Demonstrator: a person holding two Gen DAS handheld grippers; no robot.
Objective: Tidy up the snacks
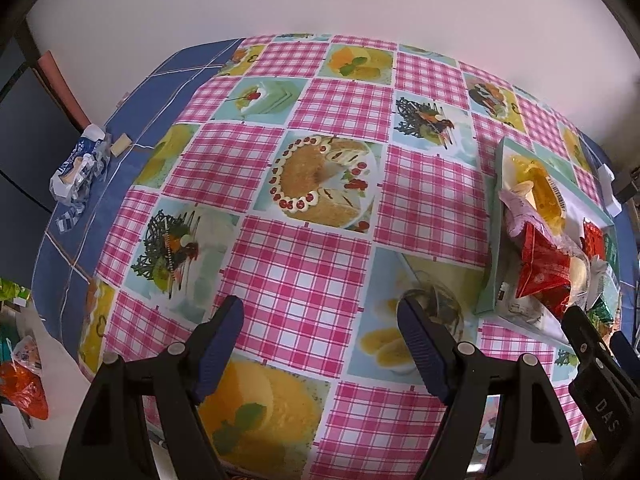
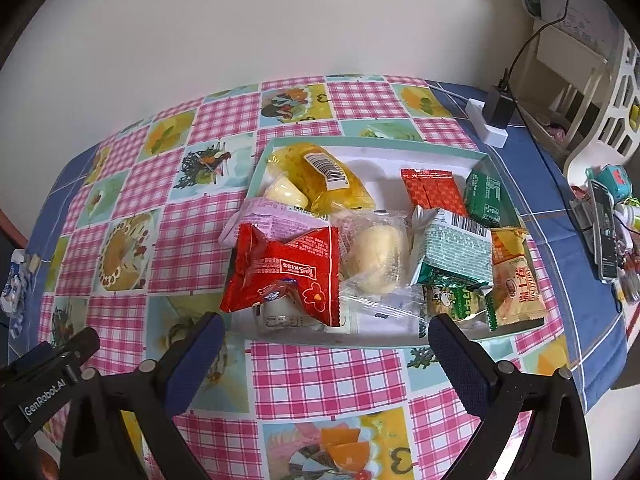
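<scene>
**Snack tray packed, both grippers empty above the cloth**

A table under a pink-checked dessert-print tablecloth (image 2: pixel 320 376) carries a shallow pale-green tray (image 2: pixel 486 160), its long axis running left to right in the right wrist view. Snacks fill it. A yellow packet (image 2: pixel 324 180) lies at the far left, slanting toward the near right. A red packet (image 2: pixel 288 276) sits at the near left corner, overhanging the rim. A clear-wrapped pale bun (image 2: pixel 376 256) lies in the middle. A green-and-white packet (image 2: pixel 452 252) and an orange packet (image 2: pixel 514 280) lie at the right. The right gripper (image 2: pixel 326 344) hangs released, nothing between its jaws, just near of the tray. The left gripper (image 1: pixel 320 340) is likewise spread and empty over bare cloth, left of the tray (image 1: pixel 493 240).
</scene>
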